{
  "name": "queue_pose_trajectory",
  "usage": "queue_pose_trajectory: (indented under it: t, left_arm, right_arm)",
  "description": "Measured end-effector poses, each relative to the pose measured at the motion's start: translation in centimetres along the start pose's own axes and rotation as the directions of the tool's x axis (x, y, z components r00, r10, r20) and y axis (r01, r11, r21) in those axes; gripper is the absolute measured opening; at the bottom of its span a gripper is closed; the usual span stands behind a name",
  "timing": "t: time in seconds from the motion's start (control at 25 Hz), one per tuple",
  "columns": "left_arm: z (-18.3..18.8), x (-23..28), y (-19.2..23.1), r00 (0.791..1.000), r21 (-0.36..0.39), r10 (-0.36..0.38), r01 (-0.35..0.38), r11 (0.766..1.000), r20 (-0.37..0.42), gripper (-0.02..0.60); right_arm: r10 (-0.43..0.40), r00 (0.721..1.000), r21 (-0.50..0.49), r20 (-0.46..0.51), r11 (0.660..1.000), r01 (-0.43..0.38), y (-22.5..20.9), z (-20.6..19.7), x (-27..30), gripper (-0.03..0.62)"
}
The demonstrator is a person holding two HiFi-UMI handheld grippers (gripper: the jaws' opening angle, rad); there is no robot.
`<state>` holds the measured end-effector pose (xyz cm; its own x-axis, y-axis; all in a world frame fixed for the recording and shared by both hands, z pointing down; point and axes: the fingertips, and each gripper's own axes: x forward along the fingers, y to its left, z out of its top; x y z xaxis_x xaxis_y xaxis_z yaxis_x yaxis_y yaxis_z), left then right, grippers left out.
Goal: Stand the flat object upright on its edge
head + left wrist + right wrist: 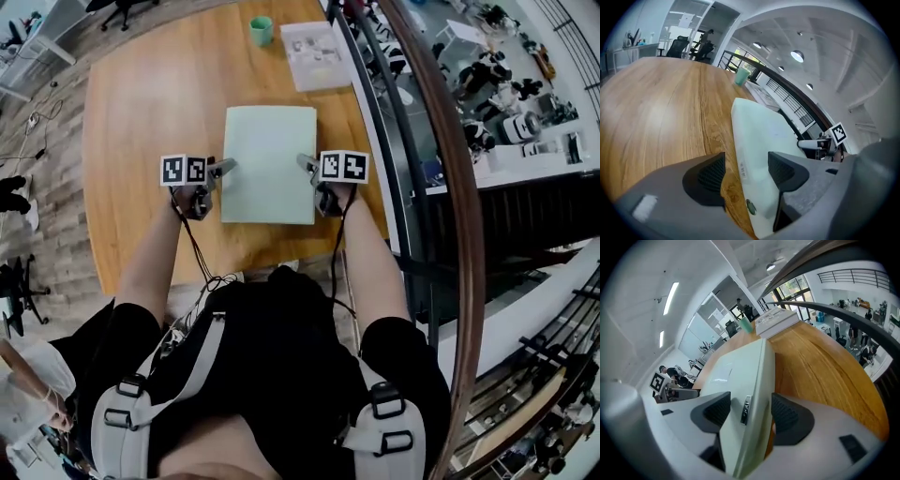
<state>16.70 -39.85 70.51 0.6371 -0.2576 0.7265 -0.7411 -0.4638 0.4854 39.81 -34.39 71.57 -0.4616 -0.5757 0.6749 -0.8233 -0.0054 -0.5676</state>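
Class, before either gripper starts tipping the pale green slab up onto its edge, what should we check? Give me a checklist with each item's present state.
1. Flat object lies flat on the table, square to the person: ok.
2. Left gripper straddles the object's left edge: ok. Its jaws are apart and there is no grip yet.
3. Right gripper straddles the opposite edge: ok. Whether its pads press the object: cannot tell.
4. Firm hold on both sides before lifting: not ok, since the left is open.
5. Space beyond the far edge: ok. The green cup and the white item sit apart from the object.
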Motion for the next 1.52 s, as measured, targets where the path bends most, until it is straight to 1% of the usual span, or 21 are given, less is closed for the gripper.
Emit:
queue_pose_trajectory:
  t: [0.12, 0.28, 0.32, 0.36, 0.56, 0.72, 0.84, 1.0, 1.08, 1.16, 1.28, 1.4, 1.52]
  left_arm:
    - [0.5, 0.6, 1.2, 0.999, -0.055, -0.050, 0.049, 0.997, -0.006, 0.272]
    - [0.7, 2.6, 2.3, 0.994, -0.127, -0.105, 0.103, 0.987, -0.008, 0.268]
    - [0.6, 2.8, 2.1, 0.992, -0.140, -0.123, 0.121, 0.983, -0.006, 0.247]
    - [0.6, 2.9, 1.7, 0.991, -0.147, -0.135, 0.133, 0.980, -0.005, 0.191]
    - [0.7, 2.9, 1.4, 0.992, -0.129, -0.126, 0.123, 0.984, -0.012, 0.181]
    - [0.6, 2.3, 0.9, 0.993, -0.103, -0.120, 0.118, 0.988, -0.015, 0.175]
    - [0.9, 0.8, 0.5, 0.992, -0.074, -0.124, 0.125, 0.989, 0.021, 0.173]
    - [2.3, -2.1, 0.6, 0.991, 0.002, -0.095, 0.095, 0.995, 0.095, 0.170]
    - [3.1, -4.0, 0.9, 0.987, 0.044, -0.081, 0.076, 0.996, 0.138, 0.170]
    - [3.7, -6.1, 1.4, 0.982, 0.087, -0.063, 0.048, 0.995, 0.178, 0.169]
    - [5.0, -9.4, 2.4, 0.968, 0.154, -0.011, -0.028, 0.988, 0.250, 0.166]
    - [6.8, -12.8, 3.5, 0.940, 0.212, 0.036, -0.114, 0.971, 0.339, 0.164]
    - [8.6, -16.0, 4.2, 0.901, 0.274, 0.072, -0.206, 0.939, 0.429, 0.164]
  right_arm:
    - [0.016, 0.999, 0.031, -0.034, 0.999, -0.015, 0.2, 0.5, 1.9, 0.256]
    - [0.000, 0.998, 0.040, -0.064, 0.999, 0.003, -0.8, 0.9, 3.6, 0.252]
    - [-0.006, 0.998, 0.038, -0.069, 0.999, 0.008, -0.8, 1.0, 3.6, 0.243]
    - [-0.012, 0.997, 0.036, -0.073, 0.999, 0.014, -0.9, 0.9, 3.5, 0.236]
    - [-0.041, 0.997, 0.027, -0.069, 0.999, 0.043, -0.9, 0.9, 3.5, 0.225]
    - [-0.046, 0.998, 0.006, -0.036, 0.999, 0.047, -0.1, 1.0, 2.7, 0.226]
    - [-0.041, 0.999, -0.048, 0.014, 0.998, 0.041, 1.3, 1.9, 1.9, 0.227]
    - [-0.021, 0.996, -0.177, 0.083, 0.984, 0.036, 4.7, 4.1, 1.1, 0.227]
    - [0.000, 0.993, -0.253, 0.121, 0.967, 0.030, 7.0, 5.2, 0.7, 0.227]
    - [0.021, 0.988, -0.334, 0.154, 0.942, 0.032, 9.4, 6.3, 0.6, 0.227]
    - [0.056, 0.978, -0.462, 0.200, 0.886, 0.043, 13.2, 8.2, 0.8, 0.227]
    - [0.101, 0.964, -0.564, 0.245, 0.824, 0.057, 17.0, 10.4, 1.2, 0.227]
    - [0.139, 0.953, -0.618, 0.268, 0.784, 0.059, 19.9, 12.2, 1.9, 0.227]
